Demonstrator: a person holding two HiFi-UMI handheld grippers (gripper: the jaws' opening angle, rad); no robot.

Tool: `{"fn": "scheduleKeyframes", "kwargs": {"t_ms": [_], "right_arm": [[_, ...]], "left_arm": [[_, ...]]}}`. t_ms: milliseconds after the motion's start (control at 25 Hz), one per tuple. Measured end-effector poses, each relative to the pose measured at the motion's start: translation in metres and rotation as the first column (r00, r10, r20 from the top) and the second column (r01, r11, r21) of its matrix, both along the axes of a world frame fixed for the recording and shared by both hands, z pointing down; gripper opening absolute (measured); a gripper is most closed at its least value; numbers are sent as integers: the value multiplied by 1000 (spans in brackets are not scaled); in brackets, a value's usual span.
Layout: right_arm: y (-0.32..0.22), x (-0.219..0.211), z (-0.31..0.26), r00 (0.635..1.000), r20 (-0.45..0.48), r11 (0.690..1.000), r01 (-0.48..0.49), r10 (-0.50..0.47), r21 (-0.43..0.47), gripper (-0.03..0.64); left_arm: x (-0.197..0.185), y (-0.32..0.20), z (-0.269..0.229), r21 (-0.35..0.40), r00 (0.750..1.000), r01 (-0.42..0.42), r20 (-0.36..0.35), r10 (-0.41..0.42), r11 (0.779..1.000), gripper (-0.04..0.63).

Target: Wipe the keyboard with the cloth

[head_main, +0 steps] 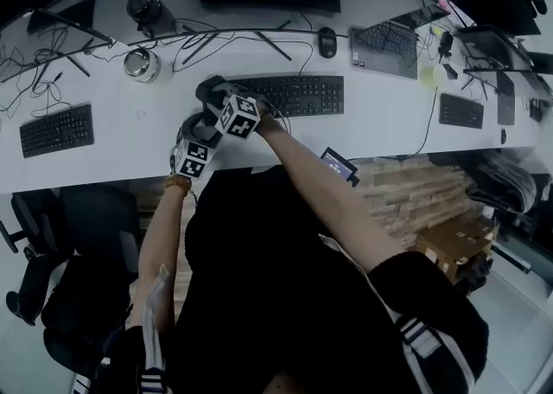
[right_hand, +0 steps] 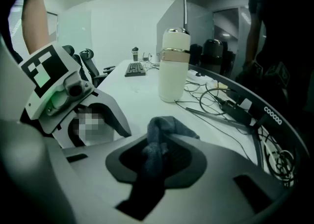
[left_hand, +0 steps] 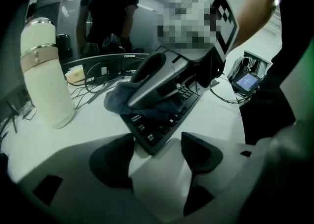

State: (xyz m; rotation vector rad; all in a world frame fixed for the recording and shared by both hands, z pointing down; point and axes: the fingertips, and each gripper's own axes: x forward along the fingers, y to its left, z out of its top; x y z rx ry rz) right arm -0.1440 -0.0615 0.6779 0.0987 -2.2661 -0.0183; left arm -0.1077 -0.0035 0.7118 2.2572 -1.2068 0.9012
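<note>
Keyboard (head_main: 292, 95) sits mid-desk (head_main: 389, 120) in front of you, with the cloth (left_hand: 121, 98) on its left end. Right gripper (right_hand: 156, 161) is nearly closed, pinching a bunched fold of cloth with the rest hanging loose. Left gripper (left_hand: 158, 155) is wide open and holds nothing; the keyboard's near corner lies between its jaws, pads not on it.

Risks as I read it:
- Nothing braces the keyboard. Push hard along the keys and it probably skids or pivots.
- The grip is on a thin fold, so drag on the keycaps could pull the cloth out.
- The two grippers are close together. A long stroke toward you could clip the left one.
- The white flask (left_hand: 46, 73) and cables (right_hand: 223, 101) are near the left end. Overshoot and you could knock the flask or snag a cable.
</note>
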Motion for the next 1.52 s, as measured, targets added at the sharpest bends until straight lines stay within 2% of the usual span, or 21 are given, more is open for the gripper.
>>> {"fn": "scheduleKeyframes", "kwargs": {"t_ms": [80,200,400,560,680,840,1000,1120,1240,1320,1440,1520], "right_arm": [[4,-7,1,1000,-2,1000,-1,1,-7,74],[3,-14,-2,998,32,997,-55,57,-45,75],[-14,-6,-48,963,194,979,-164,185,-120,77],[-48,40,-104,901,335,961,-248,276,-124,77],[-80,104,-132,846,375,925,-359,379,-124,77],[-113,209,-141,780,345,845,-527,523,-89,77],[-127,300,-125,697,280,738,-671,660,-70,78],[-126,351,-104,626,231,652,-756,745,-56,78],[-121,386,-81,544,187,565,-821,818,-80,80],[-117,402,-65,501,159,519,-850,851,-94,81],[-111,417,-45,448,118,460,-881,886,-112,84],[-107,421,-36,428,95,437,-889,899,-133,86]], "left_arm": [[0,1,1,0,1000,-3,-3,3,1000,310],[-3,-1,1,2,1000,-5,-9,5,1000,308],[-4,1,-2,-15,1000,5,-7,-5,1000,302],[-2,1,-1,-14,1000,1,-6,-1,1000,302],[-3,1,-2,-10,1000,3,-2,-3,1000,302],[-1,1,-3,-3,1000,-1,-2,1,1000,302],[-2,1,-4,4,1000,-2,3,2,1000,302],[-2,1,-4,4,1000,-1,3,1,1000,302],[-1,0,-4,5,1000,-2,2,1,1000,302],[-1,0,-4,9,1000,-2,3,2,1000,302],[-1,1,-4,10,1000,-2,7,2,1000,302],[-1,2,-4,8,1000,-4,6,4,1000,302]]}}
